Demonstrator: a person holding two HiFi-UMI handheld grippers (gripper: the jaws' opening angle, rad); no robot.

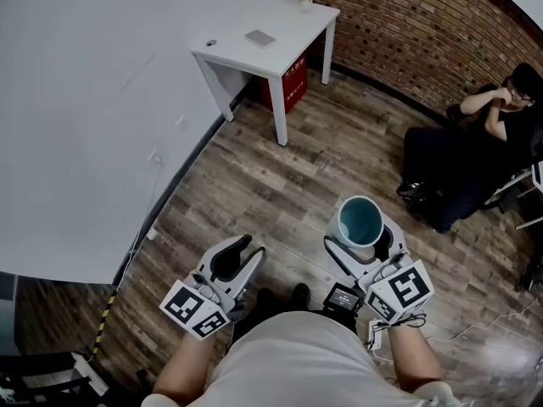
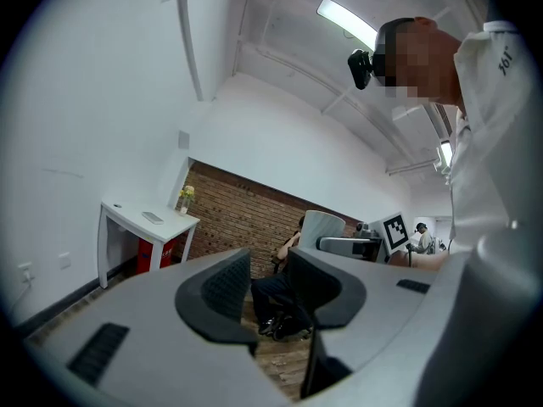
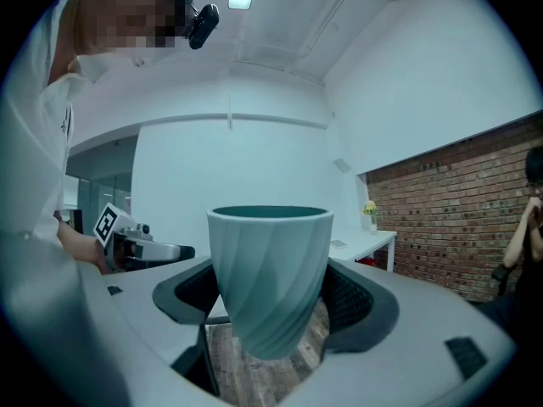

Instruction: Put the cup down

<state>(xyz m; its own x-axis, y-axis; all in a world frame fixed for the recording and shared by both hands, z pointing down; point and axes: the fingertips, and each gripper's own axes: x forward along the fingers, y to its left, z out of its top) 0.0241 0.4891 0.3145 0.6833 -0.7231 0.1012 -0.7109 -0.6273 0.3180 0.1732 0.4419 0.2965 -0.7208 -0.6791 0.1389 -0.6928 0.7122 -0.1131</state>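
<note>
Carrying looks to be the step in hand: the right gripper (image 1: pixel 363 242) is clamped on the teal cup (image 1: pixel 361 220), pads pressing its two sides. The cup stands upright, mouth up, with its lower half between the jaws. It hangs over the wood floor (image 1: pixel 280 185), well apart from the white table (image 1: pixel 263 36). The left gripper (image 1: pixel 236 259), also well apart from that table, has its jaws apart with nothing between them. Next, the cup probably needs bringing over the table and lowering until its base rests there, and only then releasing.
</note>
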